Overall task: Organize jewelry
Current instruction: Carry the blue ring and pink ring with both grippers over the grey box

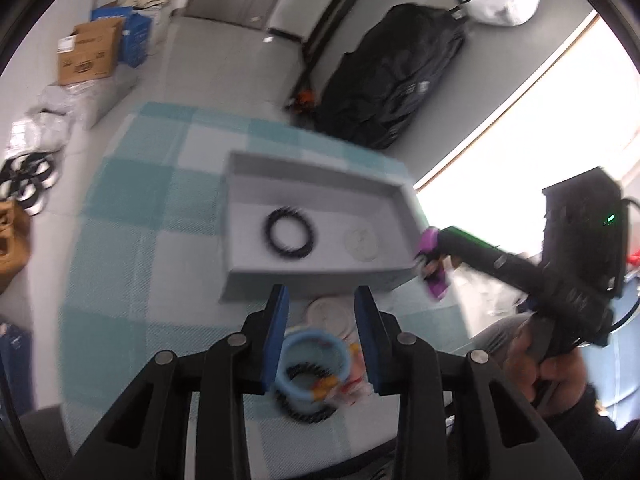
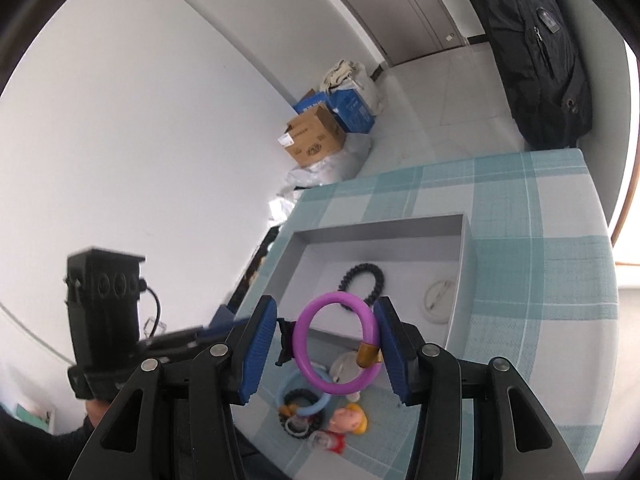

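Purple bangle upright, face-on, between right fingers.

Counted: one grey tray, two black bead bracelets, one purple bangle, one blue bangle, two white discs.

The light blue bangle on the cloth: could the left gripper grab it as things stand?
Probably yes. The light blue bangle lies between the left gripper fingers, nothing covering it, though a black beaded bracelet overlaps it.
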`<action>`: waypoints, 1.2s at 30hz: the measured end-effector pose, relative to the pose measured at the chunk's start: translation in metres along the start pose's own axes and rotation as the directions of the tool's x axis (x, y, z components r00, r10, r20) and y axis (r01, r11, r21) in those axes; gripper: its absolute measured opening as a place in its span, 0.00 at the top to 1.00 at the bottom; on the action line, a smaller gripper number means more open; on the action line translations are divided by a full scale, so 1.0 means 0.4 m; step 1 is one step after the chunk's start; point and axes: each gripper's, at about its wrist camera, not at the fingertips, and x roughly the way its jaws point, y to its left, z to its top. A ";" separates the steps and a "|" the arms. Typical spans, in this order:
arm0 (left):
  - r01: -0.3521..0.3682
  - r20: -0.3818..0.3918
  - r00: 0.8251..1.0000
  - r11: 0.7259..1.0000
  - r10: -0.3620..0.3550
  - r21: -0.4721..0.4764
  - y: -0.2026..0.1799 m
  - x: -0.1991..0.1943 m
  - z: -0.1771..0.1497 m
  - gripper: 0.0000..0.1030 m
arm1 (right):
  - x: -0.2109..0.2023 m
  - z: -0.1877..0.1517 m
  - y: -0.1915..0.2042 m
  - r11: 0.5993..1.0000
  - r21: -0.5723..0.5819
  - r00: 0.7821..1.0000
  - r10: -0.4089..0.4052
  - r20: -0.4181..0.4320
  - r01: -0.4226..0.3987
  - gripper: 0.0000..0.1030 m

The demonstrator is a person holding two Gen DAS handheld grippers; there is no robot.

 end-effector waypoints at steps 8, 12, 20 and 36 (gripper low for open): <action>-0.067 -0.102 0.992 0.996 0.074 0.062 -0.034 0.060 -0.051 0.19 | 0.001 -0.017 -0.013 0.999 0.020 0.999 0.030 -0.012 -0.029 0.52; -0.097 -0.141 0.984 0.992 0.108 0.080 -0.049 0.106 -0.059 0.19 | -0.011 -0.020 -0.003 0.999 0.003 0.999 0.041 0.000 -0.041 0.52; -0.121 -0.150 0.977 0.973 0.152 0.195 -0.091 0.132 -0.083 0.47 | -0.022 -0.021 -0.009 0.999 0.012 0.999 0.051 0.010 -0.051 0.52; -0.071 0.086 0.995 0.987 0.059 0.147 -0.110 -0.016 -0.018 0.48 | -0.025 0.004 -0.032 0.998 0.039 0.998 0.051 0.040 -0.053 0.52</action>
